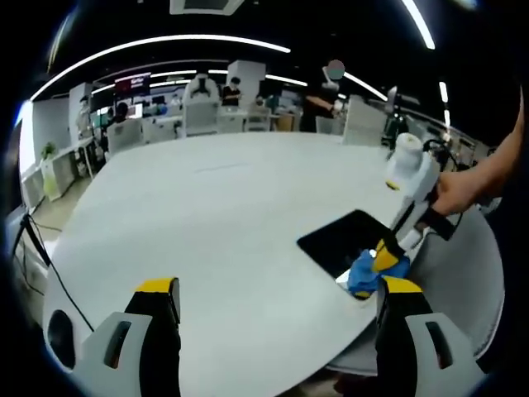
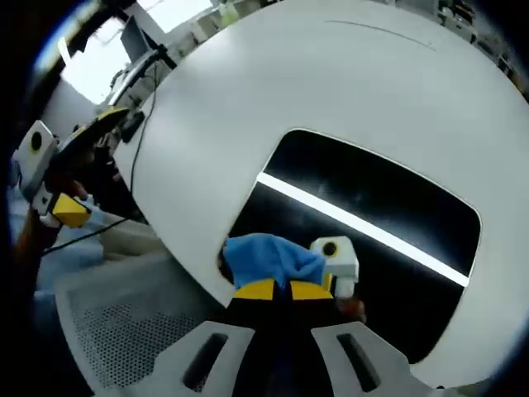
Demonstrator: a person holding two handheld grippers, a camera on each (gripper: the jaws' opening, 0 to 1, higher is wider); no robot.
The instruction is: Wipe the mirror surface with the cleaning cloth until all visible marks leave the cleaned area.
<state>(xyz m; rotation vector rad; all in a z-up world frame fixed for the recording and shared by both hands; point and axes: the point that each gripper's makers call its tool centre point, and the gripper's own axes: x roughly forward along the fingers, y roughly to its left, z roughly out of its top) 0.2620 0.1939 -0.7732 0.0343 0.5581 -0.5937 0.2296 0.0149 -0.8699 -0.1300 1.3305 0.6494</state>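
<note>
A dark rectangular mirror (image 1: 343,238) (image 2: 388,207) lies flat on the white round table (image 1: 215,215) near its edge. It reflects a bright ceiling light strip. My right gripper (image 2: 281,289) is shut on a bunched blue cleaning cloth (image 2: 264,256), pressing it on the mirror's near corner. In the left gripper view the cloth (image 1: 364,275) sits under the right gripper (image 1: 387,255), which a hand (image 1: 459,190) holds. My left gripper (image 1: 277,308) hovers open over the table edge with nothing between its jaws, left of the mirror. The left gripper (image 2: 83,165) appears off the table's side.
A grey mesh chair (image 2: 107,327) (image 1: 471,273) stands against the table edge by the mirror. Cables (image 1: 50,265) hang off the table's left side. Desks, chairs and people (image 1: 235,91) fill the office beyond the far edge.
</note>
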